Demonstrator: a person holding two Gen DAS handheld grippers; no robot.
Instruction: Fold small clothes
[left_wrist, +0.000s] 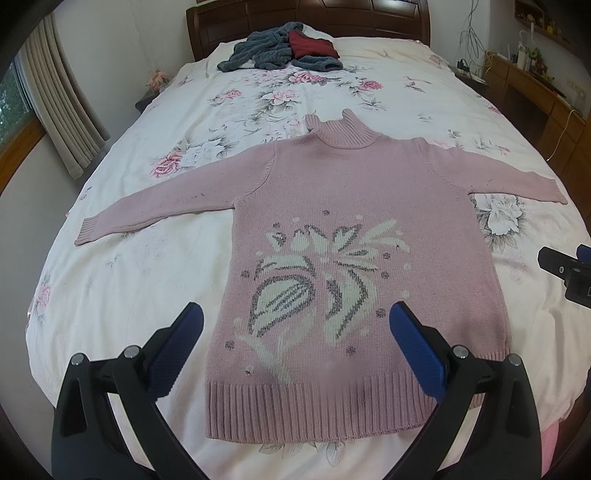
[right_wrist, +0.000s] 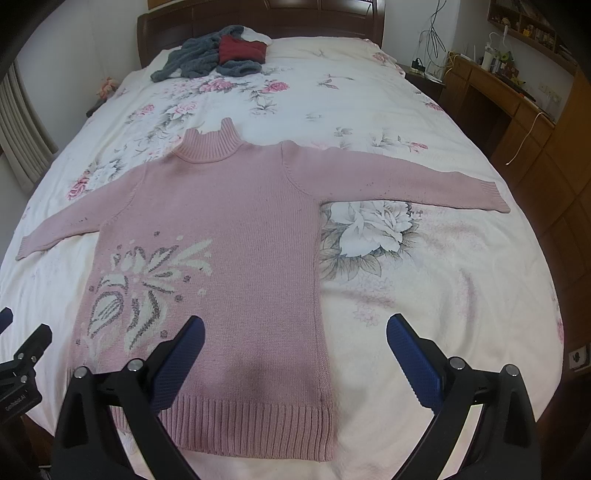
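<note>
A pink knitted turtleneck sweater (left_wrist: 351, 206) (right_wrist: 236, 229) with a white and grey flower pattern lies flat on the bed, both sleeves spread out sideways, ribbed hem toward me. My left gripper (left_wrist: 295, 317) hovers open above the lower half of the sweater, nothing between its blue pads. My right gripper (right_wrist: 295, 328) is open too, over the sweater's right hem corner and the bedsheet beside it. The right gripper's tip (left_wrist: 565, 269) shows at the right edge of the left wrist view; the left gripper (right_wrist: 26, 354) shows at the left edge of the right wrist view.
The bed has a white floral sheet (left_wrist: 258, 96) (right_wrist: 424, 258). A heap of grey and dark red clothes (left_wrist: 284, 48) (right_wrist: 218, 51) lies near the wooden headboard (left_wrist: 369, 18). A wooden desk (right_wrist: 509, 96) stands to the right, curtains (left_wrist: 55, 103) to the left.
</note>
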